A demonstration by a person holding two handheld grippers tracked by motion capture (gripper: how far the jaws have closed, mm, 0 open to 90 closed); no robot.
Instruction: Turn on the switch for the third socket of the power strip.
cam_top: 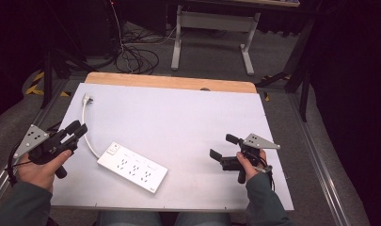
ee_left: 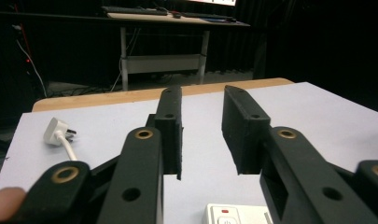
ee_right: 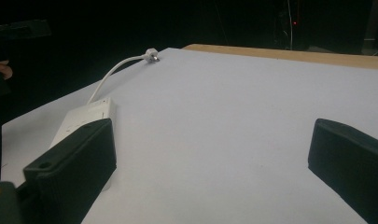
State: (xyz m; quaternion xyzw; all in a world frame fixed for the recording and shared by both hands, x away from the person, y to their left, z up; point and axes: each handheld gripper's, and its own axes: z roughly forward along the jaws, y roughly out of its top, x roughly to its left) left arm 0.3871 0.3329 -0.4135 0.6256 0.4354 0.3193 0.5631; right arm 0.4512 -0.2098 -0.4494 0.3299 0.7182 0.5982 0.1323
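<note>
Hovering both grippers empty with jaws apart, I see the power strip (cam_top: 132, 166), axis ten-to-four, at four o'clock from my nearer left gripper (cam_top: 76, 130), nine o'clock from my right gripper (cam_top: 223, 146).

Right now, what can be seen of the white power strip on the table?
The power strip is a flat white plastic bar with several rows of sockets and a switch at its cord end. It lies face up, diagonally, on the white tabletop, between the two grippers, touched by neither. Its white cord curves away to a loose plug.

high view: above near edge, looks fwd/down on whole tabletop (cam_top: 188, 113).
left claw view: low, faces far edge.
right claw view: low, faces power strip (ee_right: 86, 116); all share it.
</note>
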